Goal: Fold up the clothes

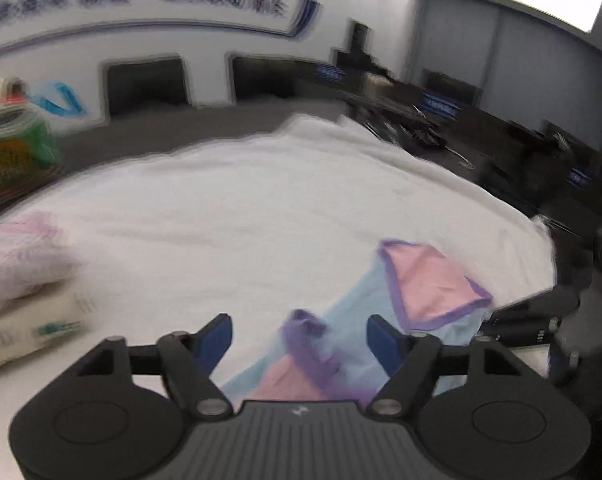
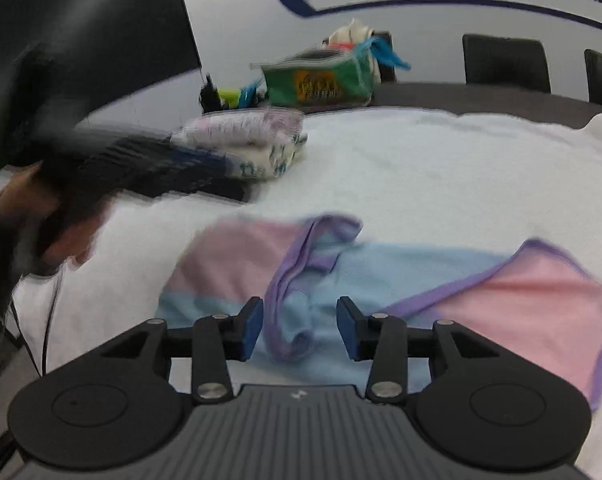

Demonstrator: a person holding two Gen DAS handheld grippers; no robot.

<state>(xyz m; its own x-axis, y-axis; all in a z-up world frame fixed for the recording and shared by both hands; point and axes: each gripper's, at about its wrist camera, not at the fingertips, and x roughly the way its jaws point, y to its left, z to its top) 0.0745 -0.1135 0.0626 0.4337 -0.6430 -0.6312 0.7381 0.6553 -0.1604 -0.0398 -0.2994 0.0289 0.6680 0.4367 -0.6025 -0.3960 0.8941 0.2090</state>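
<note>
A small pink and light-blue garment with purple trim [image 2: 385, 276] lies spread and partly crumpled on a white cloth [image 2: 421, 168] covering the table. My right gripper [image 2: 299, 330] hovers open just above its near edge, a purple-trimmed fold between the blue pads. In the left wrist view the same garment [image 1: 429, 288] lies ahead and to the right, and my left gripper [image 1: 299, 340] stands open over its purple fold. The left gripper [image 2: 149, 164] shows blurred at the left of the right wrist view, held by a hand [image 2: 61, 236].
A stack of folded clothes [image 2: 253, 140] sits at the back left of the cloth, also seen in the left wrist view [image 1: 17, 272]. Behind it stands a green bag [image 2: 321, 80] with items in it. Dark chairs [image 2: 505, 60] line the wall.
</note>
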